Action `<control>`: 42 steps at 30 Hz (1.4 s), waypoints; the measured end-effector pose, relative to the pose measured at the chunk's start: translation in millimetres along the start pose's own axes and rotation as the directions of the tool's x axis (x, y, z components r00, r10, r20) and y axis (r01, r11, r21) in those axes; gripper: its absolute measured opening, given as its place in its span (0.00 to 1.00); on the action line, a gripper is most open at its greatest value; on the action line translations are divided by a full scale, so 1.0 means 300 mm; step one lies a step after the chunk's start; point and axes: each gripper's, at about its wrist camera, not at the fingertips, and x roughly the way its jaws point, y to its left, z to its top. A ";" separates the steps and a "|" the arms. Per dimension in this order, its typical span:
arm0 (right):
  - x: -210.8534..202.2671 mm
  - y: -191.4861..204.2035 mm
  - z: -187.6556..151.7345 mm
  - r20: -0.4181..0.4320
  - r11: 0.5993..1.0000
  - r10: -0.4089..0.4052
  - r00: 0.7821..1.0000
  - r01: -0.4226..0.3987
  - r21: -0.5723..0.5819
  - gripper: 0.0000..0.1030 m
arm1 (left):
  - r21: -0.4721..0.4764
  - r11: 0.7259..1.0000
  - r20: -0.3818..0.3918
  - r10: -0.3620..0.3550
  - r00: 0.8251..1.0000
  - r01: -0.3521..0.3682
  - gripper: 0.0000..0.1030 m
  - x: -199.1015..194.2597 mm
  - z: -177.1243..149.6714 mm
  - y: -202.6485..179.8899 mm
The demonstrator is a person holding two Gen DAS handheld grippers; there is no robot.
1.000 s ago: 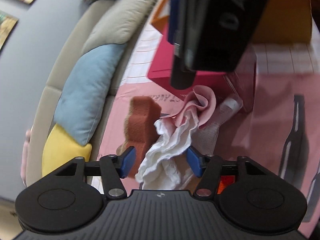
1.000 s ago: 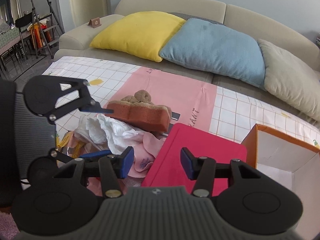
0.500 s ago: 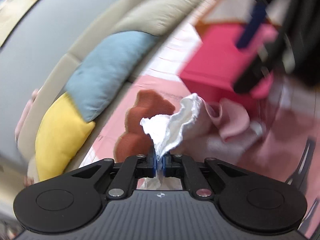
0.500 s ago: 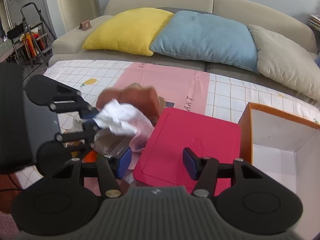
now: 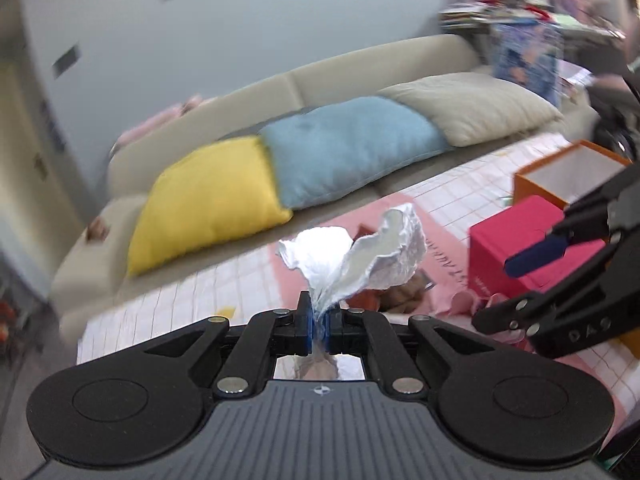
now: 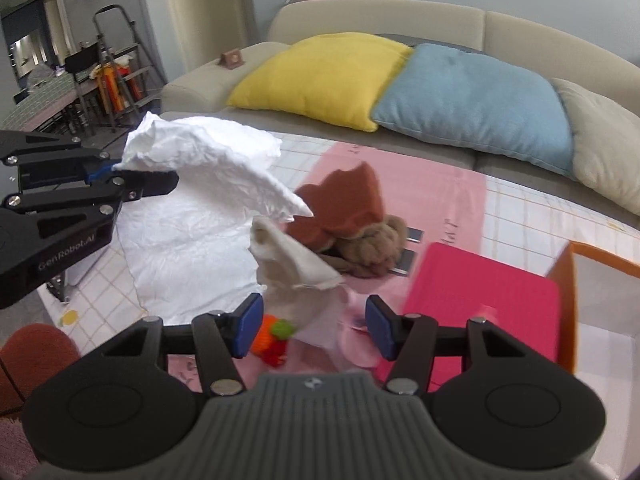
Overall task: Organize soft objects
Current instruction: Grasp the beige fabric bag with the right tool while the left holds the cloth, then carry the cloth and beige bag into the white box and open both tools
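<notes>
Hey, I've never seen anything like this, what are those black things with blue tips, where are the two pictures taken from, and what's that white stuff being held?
Each black tool is a hand-held gripper that a person squeezes, with a camera looking along its two fingers. One picture comes from the left hand-held gripper, shut on a crumpled white cloth. The other comes from the right hand-held gripper, open and empty. On the pink checked tablecloth lie a brown plush toy, a closed pink box and an open orange box. Behind stands a beige sofa.
</notes>
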 end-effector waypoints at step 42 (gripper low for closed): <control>0.310 0.076 0.092 -0.098 0.989 0.015 0.995 -0.029 -0.143 0.03 | 0.151 0.967 -0.334 -0.146 0.931 0.206 0.85 0.166 -0.310 -0.194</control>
